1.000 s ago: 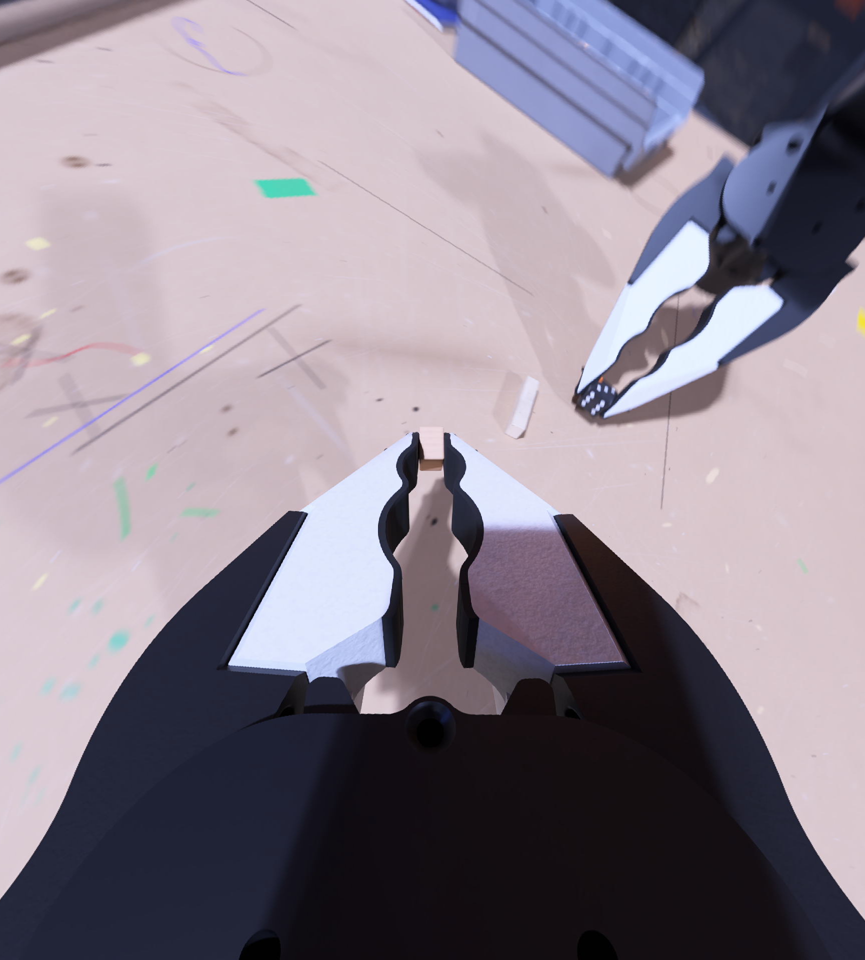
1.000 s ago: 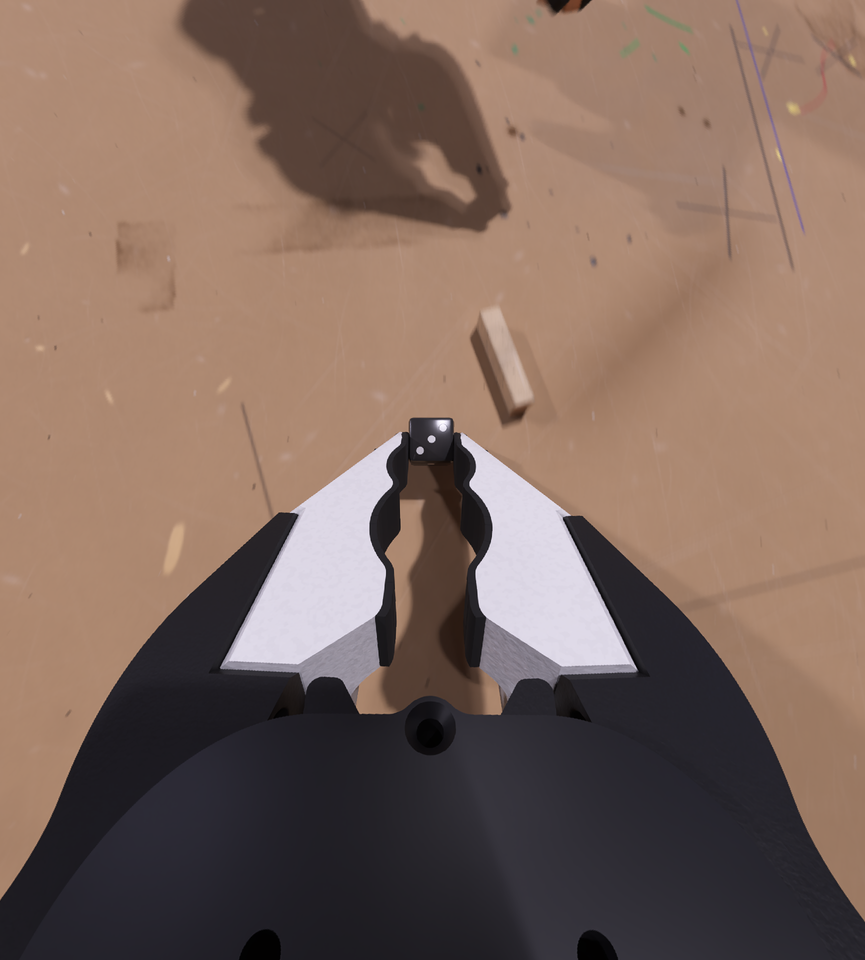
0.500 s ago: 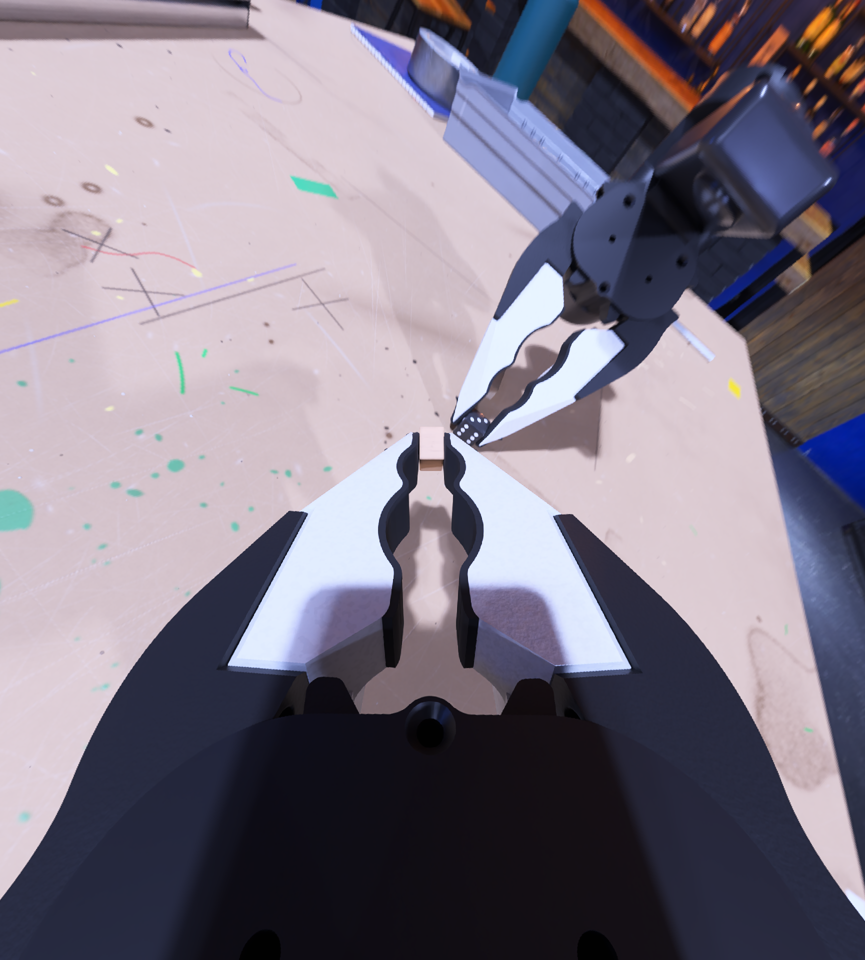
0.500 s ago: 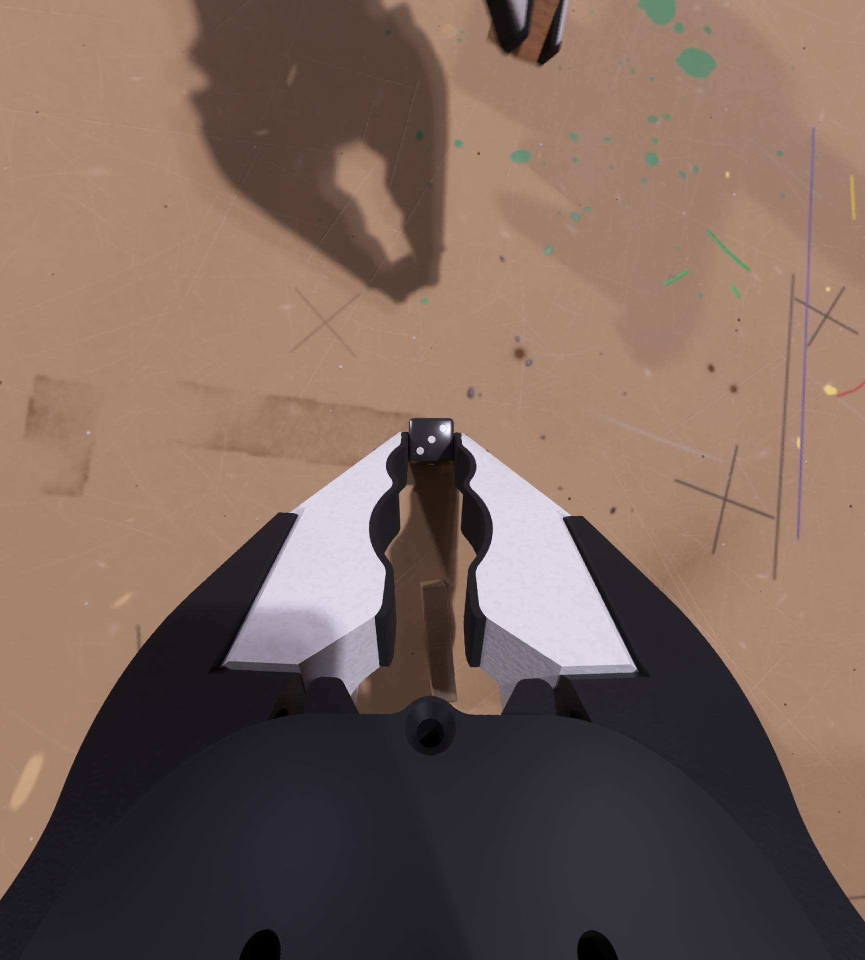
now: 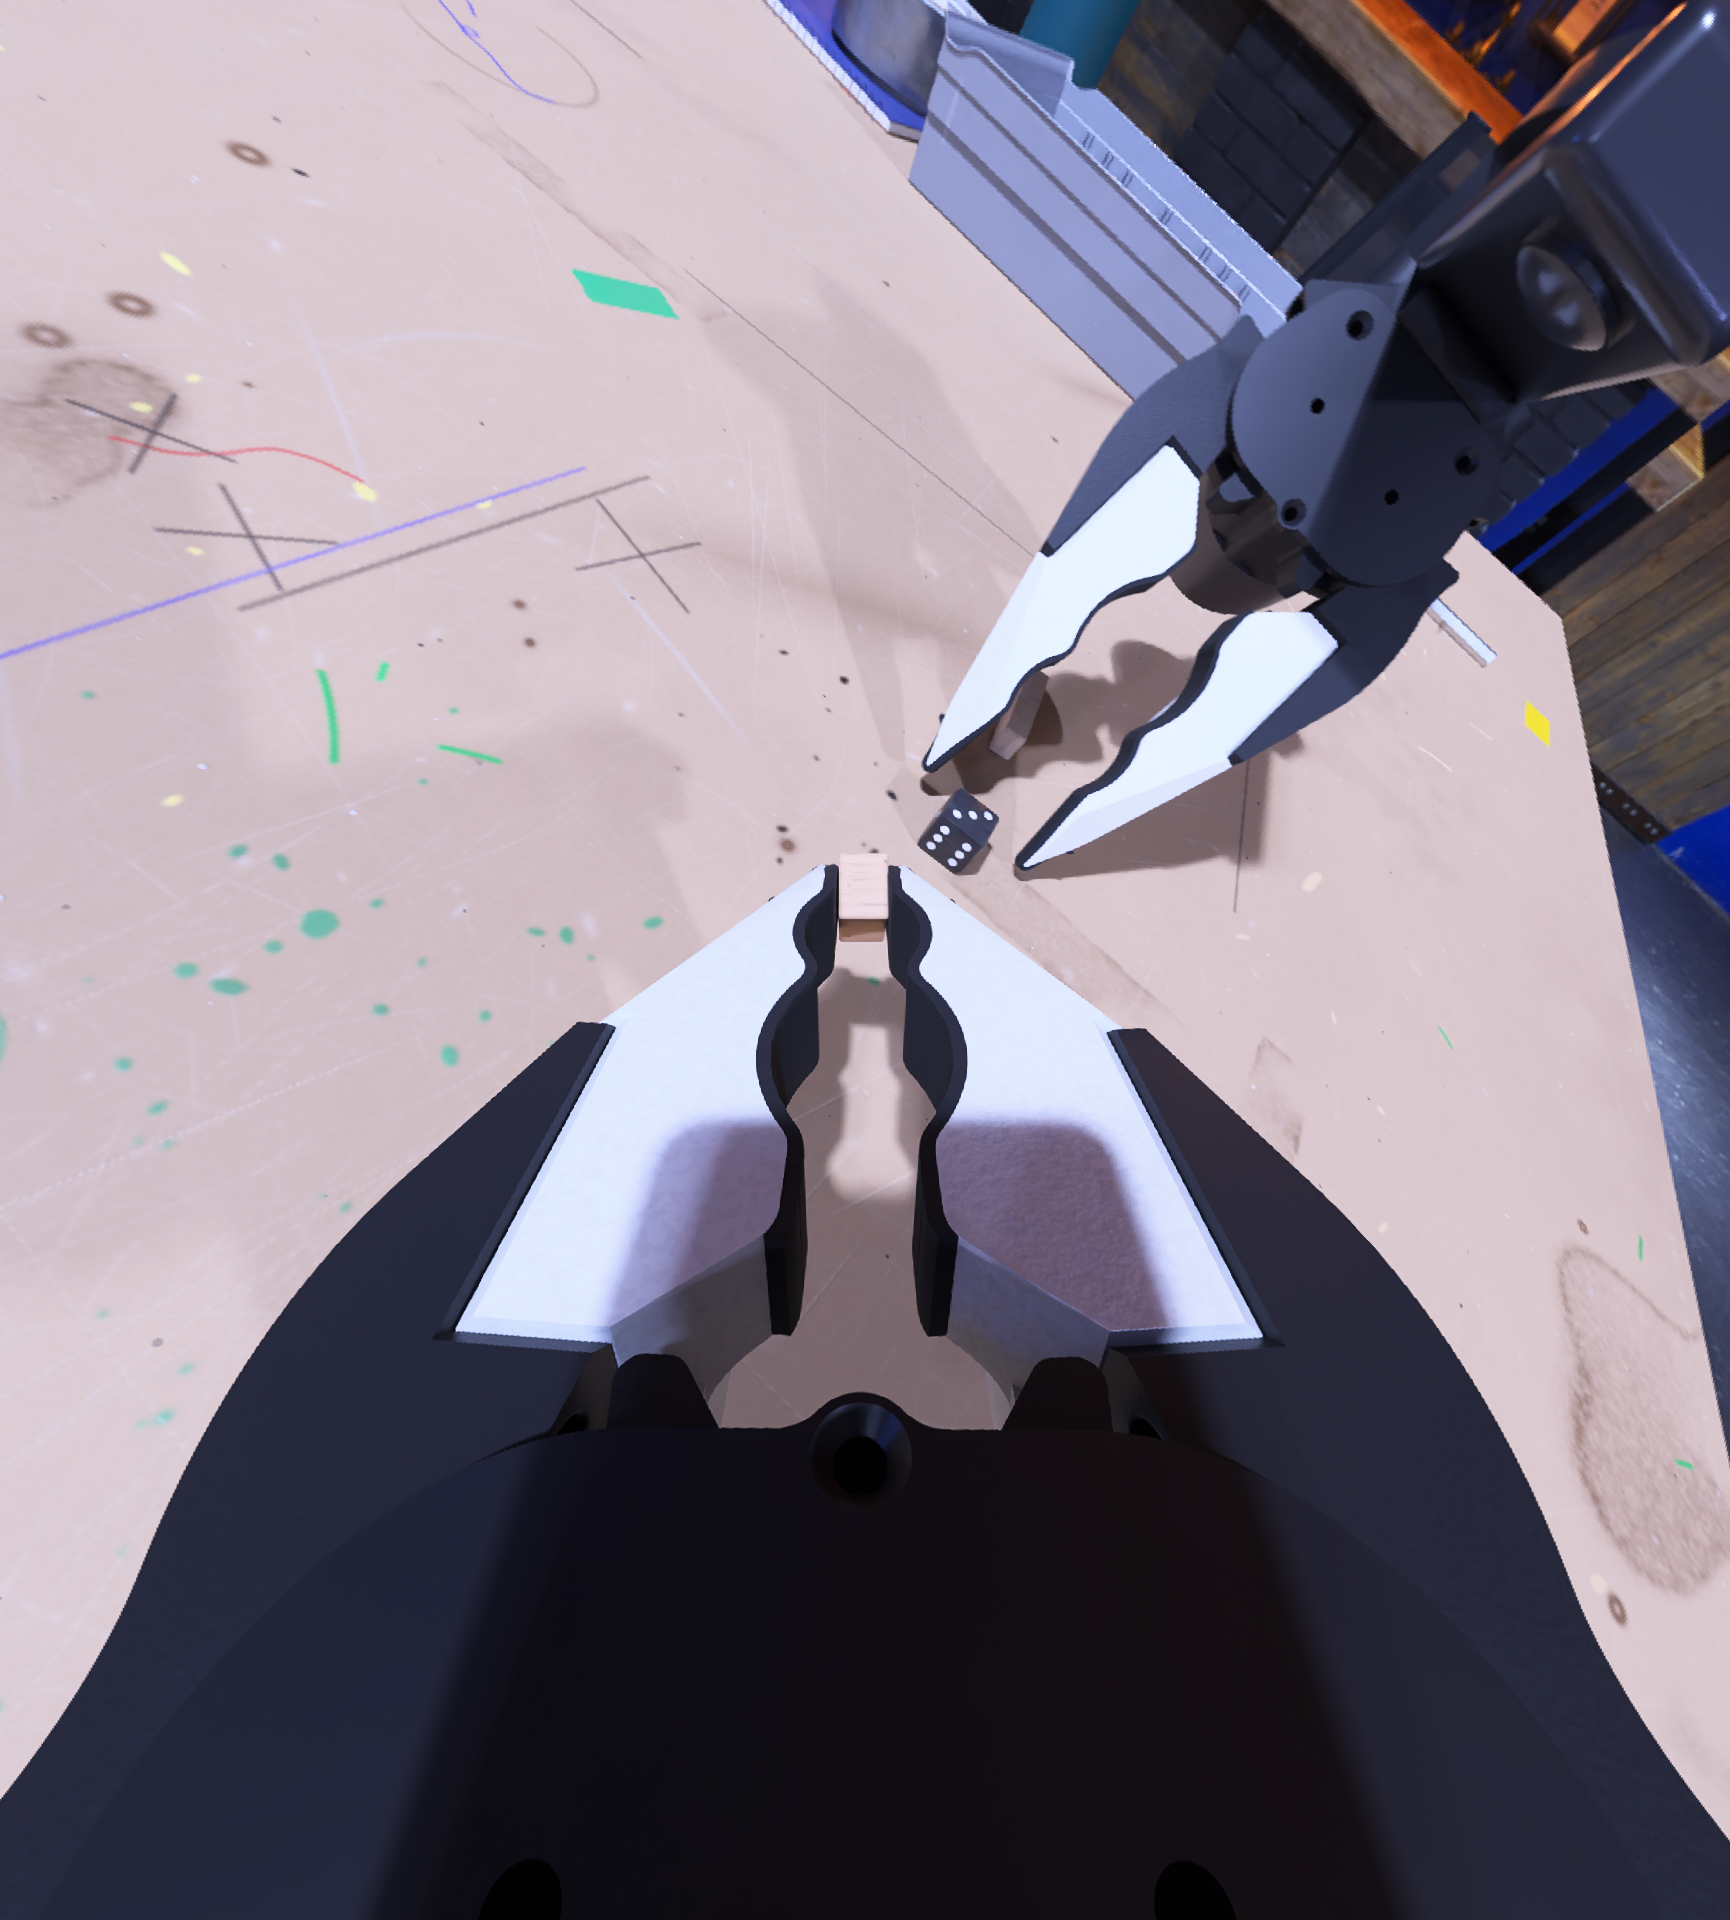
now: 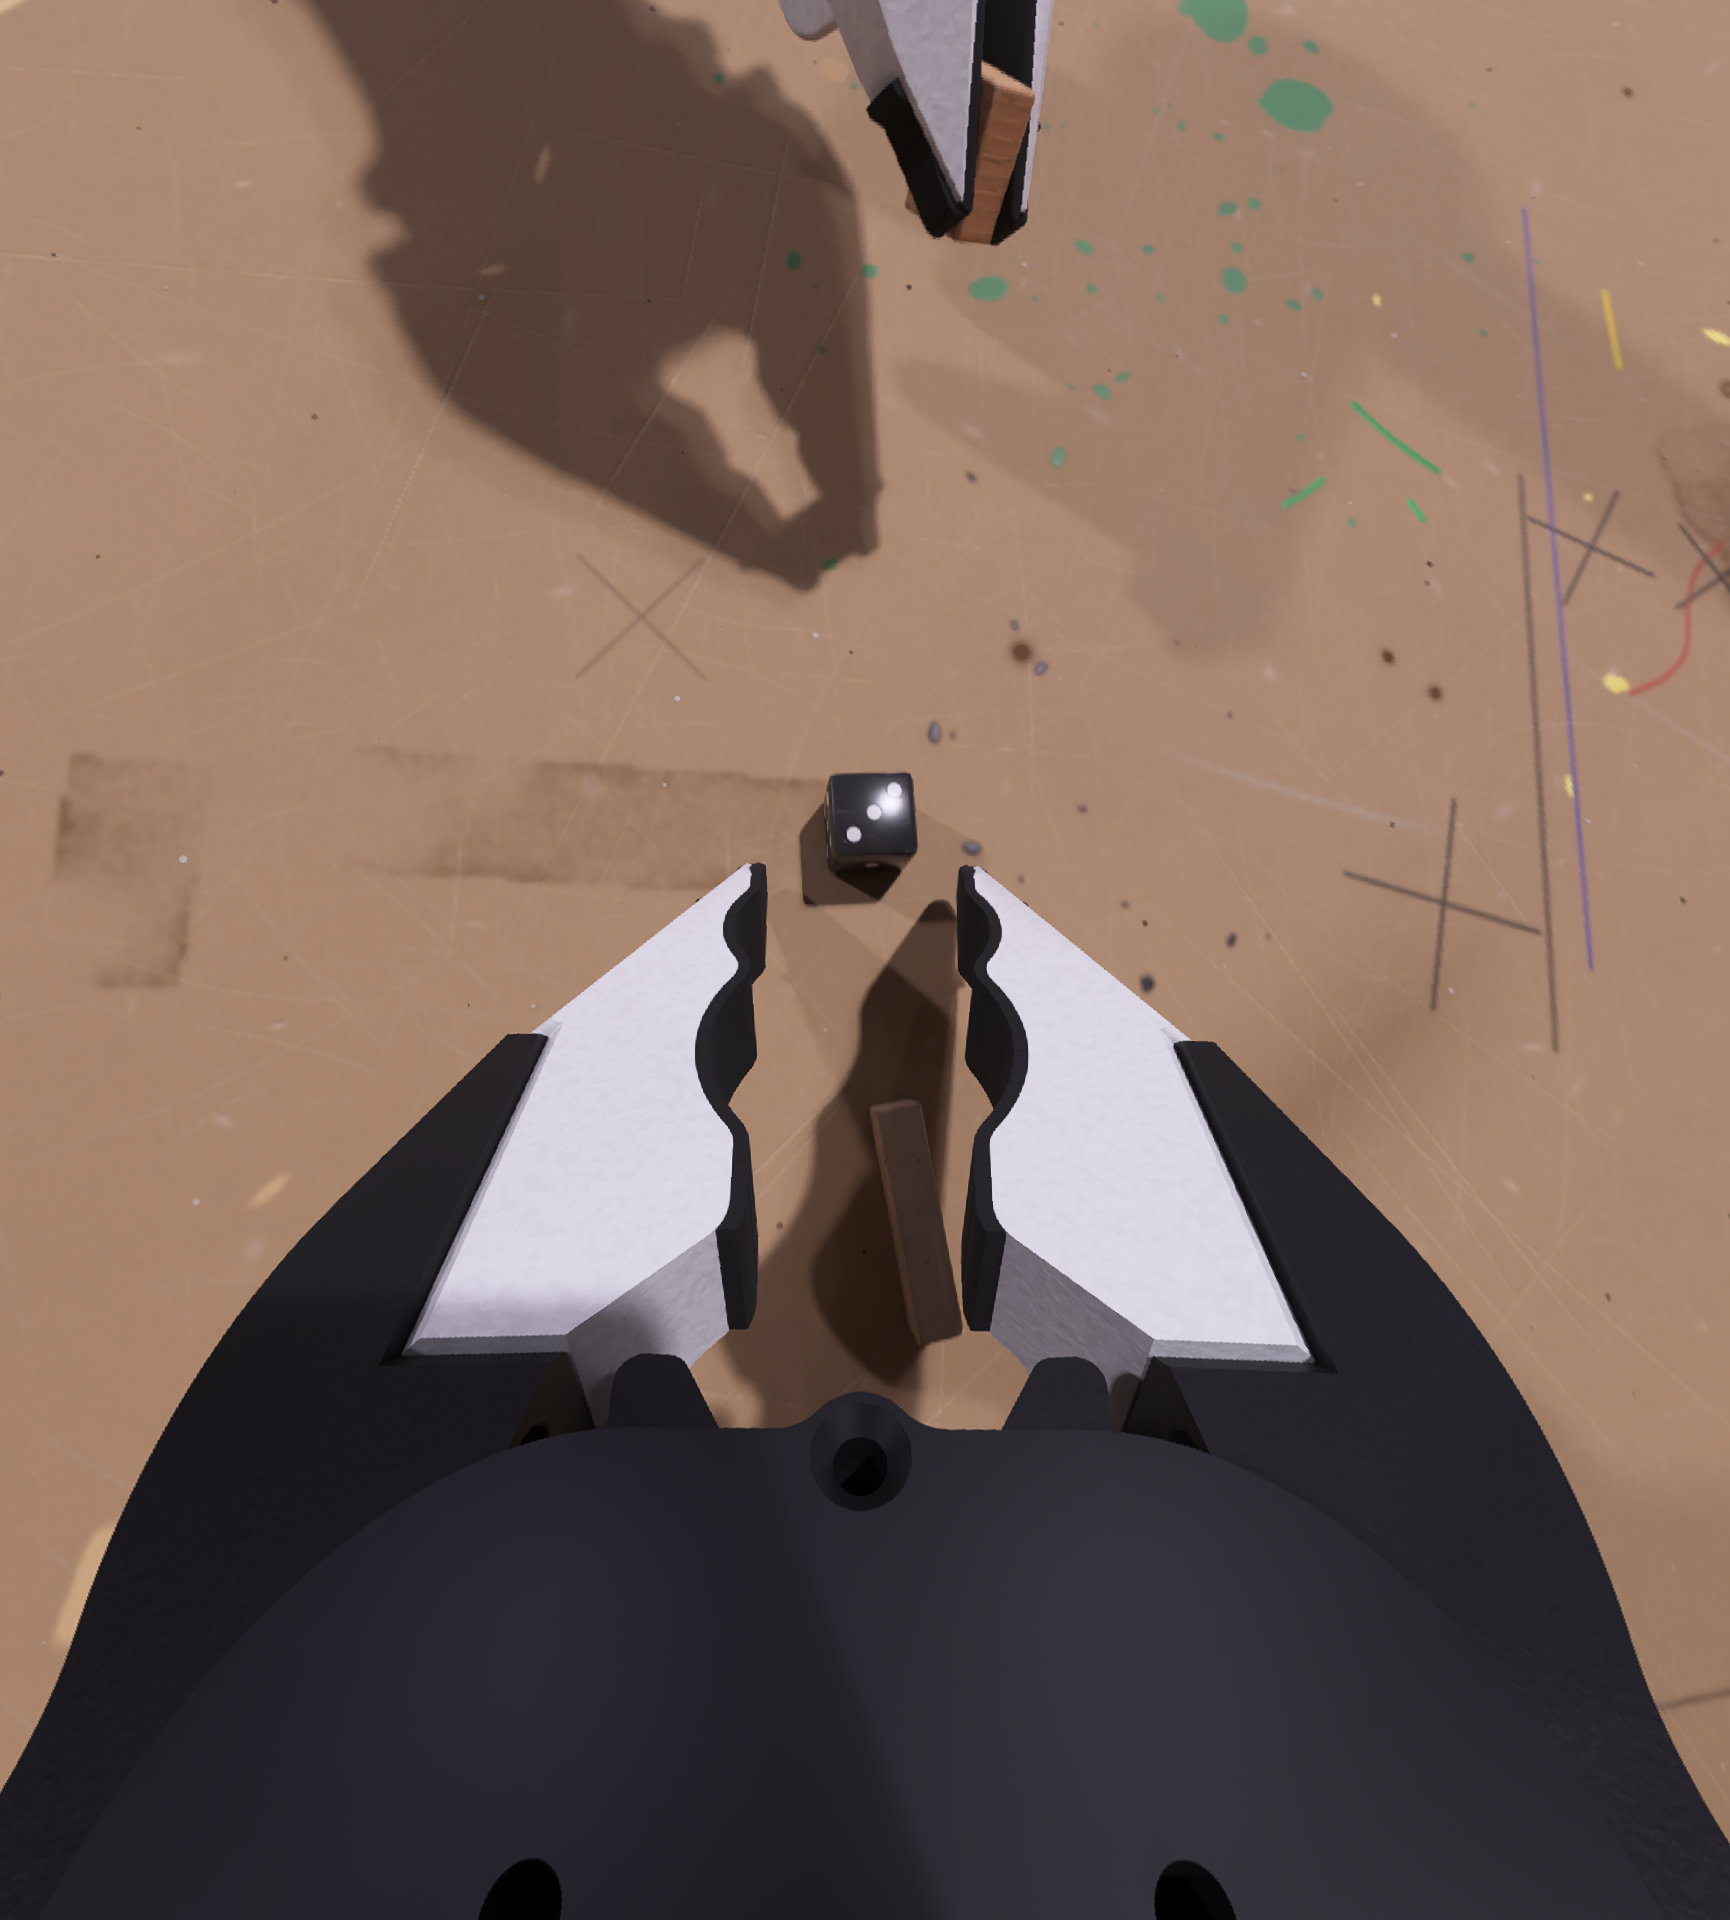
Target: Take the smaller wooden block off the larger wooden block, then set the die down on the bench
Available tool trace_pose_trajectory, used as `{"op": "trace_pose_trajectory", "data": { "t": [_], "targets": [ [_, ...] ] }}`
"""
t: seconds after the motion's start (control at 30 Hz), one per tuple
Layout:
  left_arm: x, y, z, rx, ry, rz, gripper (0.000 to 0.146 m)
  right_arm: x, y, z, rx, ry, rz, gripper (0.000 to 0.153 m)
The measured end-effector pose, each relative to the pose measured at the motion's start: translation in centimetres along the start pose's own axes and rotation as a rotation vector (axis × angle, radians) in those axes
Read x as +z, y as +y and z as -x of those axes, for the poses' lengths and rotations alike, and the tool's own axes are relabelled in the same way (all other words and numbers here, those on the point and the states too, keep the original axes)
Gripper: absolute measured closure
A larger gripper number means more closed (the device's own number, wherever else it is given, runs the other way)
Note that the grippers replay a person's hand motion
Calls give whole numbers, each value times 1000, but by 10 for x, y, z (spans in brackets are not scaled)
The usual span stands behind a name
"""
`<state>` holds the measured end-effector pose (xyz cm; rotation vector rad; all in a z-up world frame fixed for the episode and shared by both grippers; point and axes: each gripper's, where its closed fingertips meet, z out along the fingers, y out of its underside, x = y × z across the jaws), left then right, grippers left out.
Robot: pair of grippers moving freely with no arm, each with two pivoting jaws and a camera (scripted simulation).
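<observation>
The left gripper [image 5: 862,881] is pinched tight on the smaller wooden block [image 5: 862,900] at its very tips, held above the bench [image 5: 425,935], while the right gripper [image 6: 861,883] stands wide apart and empty, the die [image 6: 871,826] resting on the bench just beyond its tips. Die and block both look light, rigid and smooth, best gripped across flat opposite faces, though the die may roll if nudged. The larger wooden block [image 6: 911,1216] lies flat in shadow between the right fingers, partly hidden, and the left wrist view shows only its end [image 5: 1015,722].

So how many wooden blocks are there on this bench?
2. The smaller wooden block is pinched at the tips of the left hand-held gripper, above the bench. The larger wooden block lies flat on the bench below the open right hand-held gripper.
</observation>
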<state>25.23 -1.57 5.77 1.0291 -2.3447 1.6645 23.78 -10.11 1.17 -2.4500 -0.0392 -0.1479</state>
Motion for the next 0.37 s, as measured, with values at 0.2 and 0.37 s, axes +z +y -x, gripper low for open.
{"op": "trace_pose_trajectory", "data": {
  "t": [0.2, 0.37],
  "targets": [
    [-10, -19, -4, -55, 75, -120, 138, -27, -12, -11, 81, 87, -148, 113],
    [-31, -46, -20, -166, 253, -311, 138, -69, -64, -30, 362, 143, -506, 116]
  ]
}}
